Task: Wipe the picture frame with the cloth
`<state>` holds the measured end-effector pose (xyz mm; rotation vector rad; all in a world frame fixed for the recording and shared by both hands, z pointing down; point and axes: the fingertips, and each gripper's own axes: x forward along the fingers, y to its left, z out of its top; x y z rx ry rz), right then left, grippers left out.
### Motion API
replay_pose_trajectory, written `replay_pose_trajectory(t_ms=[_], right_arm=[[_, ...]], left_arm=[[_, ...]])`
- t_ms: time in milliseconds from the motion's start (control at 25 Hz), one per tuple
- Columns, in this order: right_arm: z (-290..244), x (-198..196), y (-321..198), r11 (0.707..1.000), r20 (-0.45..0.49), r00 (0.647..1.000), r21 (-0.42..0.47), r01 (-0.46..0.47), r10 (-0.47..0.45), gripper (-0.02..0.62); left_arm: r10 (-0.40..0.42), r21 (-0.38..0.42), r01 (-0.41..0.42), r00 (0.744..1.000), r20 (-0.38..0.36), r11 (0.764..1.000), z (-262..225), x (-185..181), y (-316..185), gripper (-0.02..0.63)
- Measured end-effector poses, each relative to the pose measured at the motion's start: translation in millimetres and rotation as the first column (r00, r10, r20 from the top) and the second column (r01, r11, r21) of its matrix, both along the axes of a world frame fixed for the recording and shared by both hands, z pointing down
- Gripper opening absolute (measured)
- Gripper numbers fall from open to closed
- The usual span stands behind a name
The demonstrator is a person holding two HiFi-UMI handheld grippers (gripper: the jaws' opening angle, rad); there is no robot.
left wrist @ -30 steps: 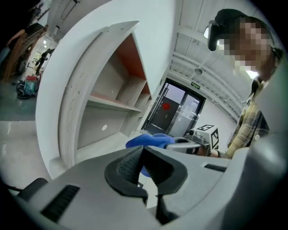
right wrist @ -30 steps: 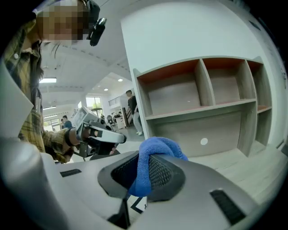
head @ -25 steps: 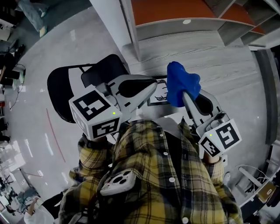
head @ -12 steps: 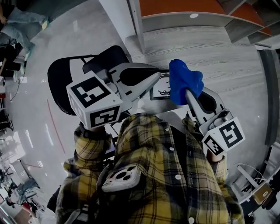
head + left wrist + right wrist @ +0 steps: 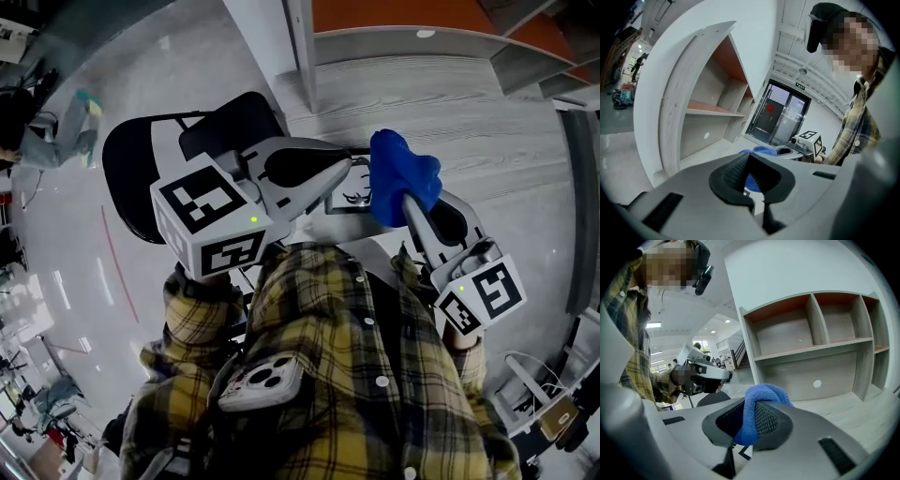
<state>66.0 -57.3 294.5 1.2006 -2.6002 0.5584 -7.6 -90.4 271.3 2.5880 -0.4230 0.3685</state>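
Cloth of bright blue microfibre (image 5: 405,176) sits bunched at the tip of the right tongs (image 5: 403,199). Its ribbed black pads are clamped onto the cloth, and a fold bulges up above them. By contrast the left tongs (image 5: 345,172) are fully closed, pads pressed together at their tips; whether they pinch anything cannot be told. In the head view a white picture frame with a black line drawing (image 5: 349,199) shows between the two tips, just below the left tongs and just beside the cloth, though contact cannot be made out. Both tools reach out from a yellow plaid shirt (image 5: 337,375). To the left a black chair (image 5: 131,187) stands on the pale grey floor (image 5: 66,244); a grey wooden shelf unit with orange back panels (image 5: 394,47) lies beyond.
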Motion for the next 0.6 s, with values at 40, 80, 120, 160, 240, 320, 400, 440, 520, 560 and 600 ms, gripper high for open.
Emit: replay_pose_trajectory(t_ms=[40, 80, 120, 160, 240, 320, 400, 440, 520, 560, 600], right_arm=[[0.7, 0.1, -0.3, 1.000, 0.000, 1.000, -0.002, -0.001, 0.001, 0.050], [1.3, 0.2, -0.6, 1.000, -0.001, 1.000, -0.003, -0.002, 0.002, 0.049], [1.8, 0.4, -0.8, 1.000, -0.001, 1.000, -0.004, -0.003, 0.003, 0.049], [2.1, 0.7, -1.0, 1.000, -0.001, 1.000, -0.005, -0.004, 0.004, 0.049], [2.1, 1.2, -1.4, 1.000, -0.001, 1.000, -0.005, -0.006, 0.006, 0.049], [2.0, 1.2, -1.5, 1.000, -0.001, 1.000, -0.006, -0.007, 0.007, 0.049], [1.9, 1.2, -1.5, 1.000, -0.002, 1.000, -0.005, -0.007, 0.007, 0.049], [1.9, 1.4, -1.6, 1.000, -0.003, 1.000, -0.005, -0.007, 0.007, 0.049], [2.1, 1.7, -1.8, 1.000, -0.003, 1.000, -0.005, -0.005, 0.005, 0.049], [2.2, 1.8, -1.9, 1.000, -0.003, 1.000, -0.005, -0.004, 0.004, 0.049], [2.4, 1.9, -2.0, 1.000, -0.003, 1.000, -0.005, -0.003, 0.003, 0.049]], left_arm=[[-0.003, -0.003, 0.003, 1.000, -0.001, 1.000, 0.2, -0.7, -0.6, 0.005], [-0.006, -0.005, 0.006, 1.000, -0.004, 1.000, 0.6, -1.3, -1.4, 0.006], [-0.010, -0.006, 0.009, 1.000, -0.005, 1.000, 1.1, -1.9, -2.1, 0.005], [-0.012, -0.008, 0.012, 1.000, -0.006, 1.000, 1.6, -2.5, -2.7, 0.006], [-0.016, -0.009, 0.016, 1.000, -0.006, 1.000, 2.5, -3.5, -3.5, 0.005], [-0.015, -0.011, 0.015, 1.000, -0.005, 1.000, 2.9, -4.0, -3.5, 0.005], [-0.012, -0.011, 0.012, 1.000, -0.005, 1.000, 2.9, -3.9, -3.2, 0.006], [-0.011, -0.011, 0.011, 1.000, -0.006, 1.000, 2.8, -3.6, -3.2, 0.005], [-0.010, -0.010, 0.009, 1.000, -0.009, 1.000, 2.1, -2.8, -3.4, 0.006], [-0.009, -0.009, 0.009, 1.000, -0.010, 1.000, 1.8, -2.4, -3.6, 0.005], [-0.009, -0.009, 0.009, 1.000, -0.012, 1.000, 1.5, -2.1, -3.8, 0.006]])
